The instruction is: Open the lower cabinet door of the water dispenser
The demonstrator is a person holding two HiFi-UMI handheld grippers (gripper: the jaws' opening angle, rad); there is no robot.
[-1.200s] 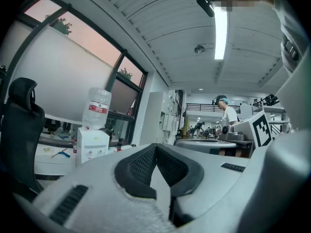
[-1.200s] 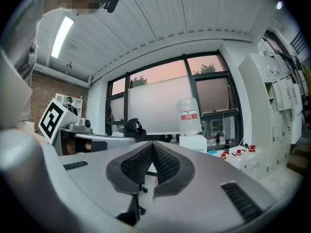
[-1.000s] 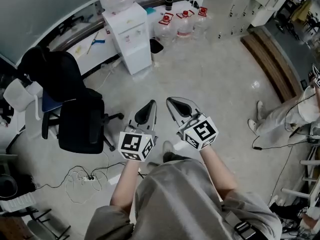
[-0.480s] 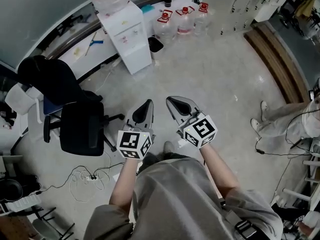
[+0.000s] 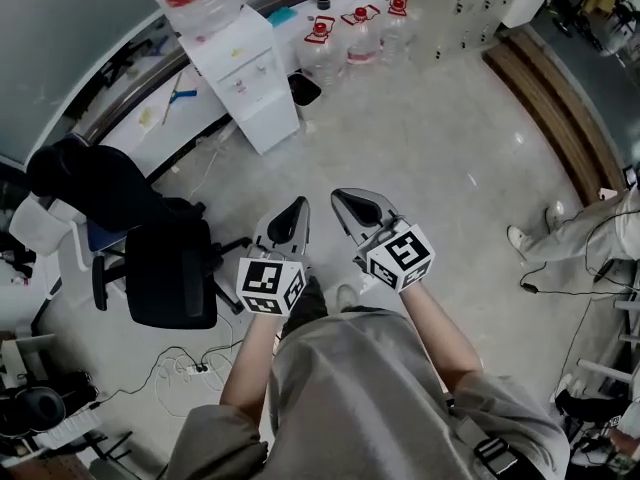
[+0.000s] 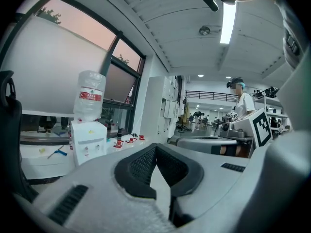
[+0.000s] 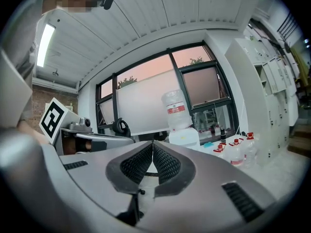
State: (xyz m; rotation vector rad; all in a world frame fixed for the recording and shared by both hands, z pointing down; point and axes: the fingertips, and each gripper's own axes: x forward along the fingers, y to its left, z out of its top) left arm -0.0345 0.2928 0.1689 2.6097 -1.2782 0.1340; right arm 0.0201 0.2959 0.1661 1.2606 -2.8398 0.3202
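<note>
None of the task looks done. The white boxy water dispenser (image 5: 245, 68), topped by a clear bottle, stands in the head view's upper left. Its lower cabinet door (image 5: 266, 120) appears closed, well apart from both grippers. The grey left gripper (image 5: 298, 206) and grey right gripper (image 5: 340, 198) have their jaws together, holding and touching nothing.

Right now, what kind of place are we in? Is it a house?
Probably not a house; it looks like an office or workshop. There is a water dispenser, spare water bottles on the floor beside it, and a black office chair.
</note>
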